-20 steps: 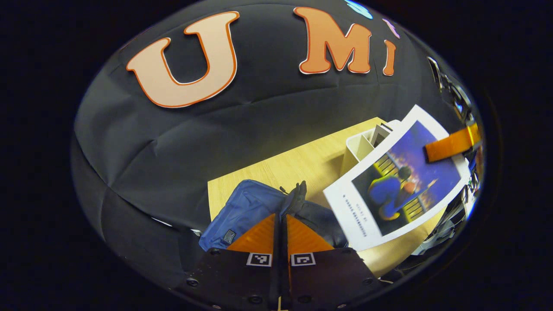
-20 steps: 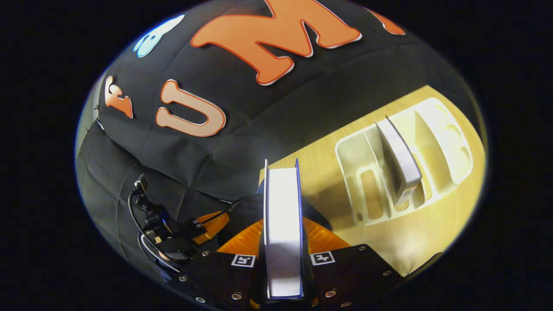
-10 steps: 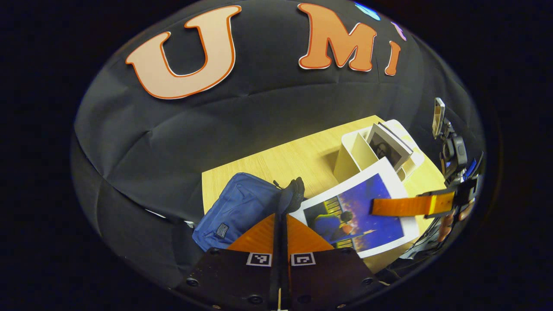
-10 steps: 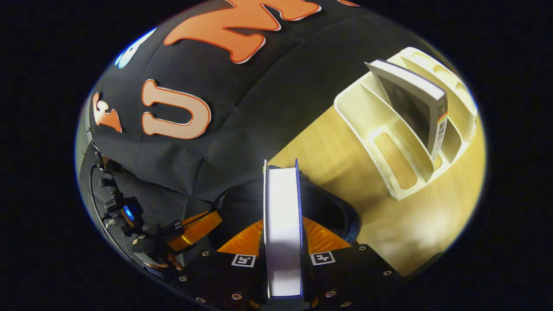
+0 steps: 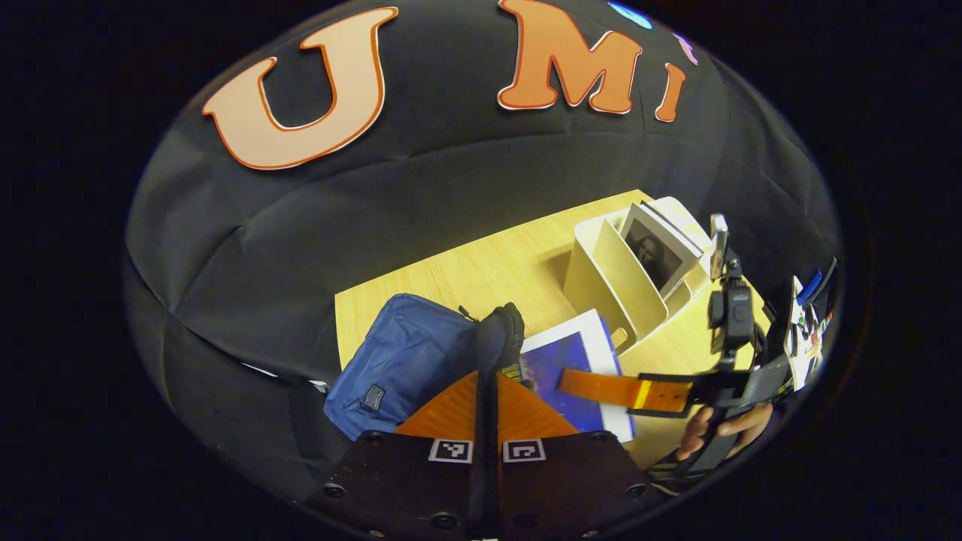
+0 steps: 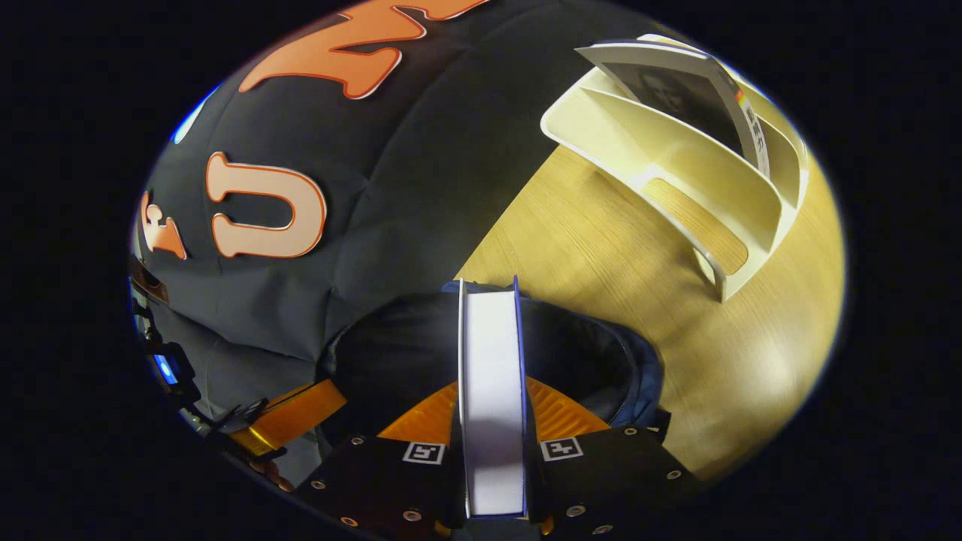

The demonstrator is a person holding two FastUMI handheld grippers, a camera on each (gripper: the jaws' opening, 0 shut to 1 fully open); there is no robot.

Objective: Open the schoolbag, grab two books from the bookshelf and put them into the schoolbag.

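Blue schoolbag point(image 5: 402, 361) lies on the wooden bench point(image 6: 601, 248), its rim pinched between the closed fingers of the left hand-held gripper point(image 5: 487, 353). Right hand-held gripper point(image 6: 492, 406) clamps a blue-covered book point(image 6: 492, 391) over the bag's open mouth. A second book point(image 6: 699, 90) leans in the white bookshelf point(image 6: 676, 158) nearby.

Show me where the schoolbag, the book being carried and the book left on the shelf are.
schoolbag point(image 5: 406, 357), left gripper view, blue front panel.
carried book point(image 6: 492, 391), right gripper view, white page edge.
shelf book point(image 5: 652, 255), left gripper view, dark cover picture.
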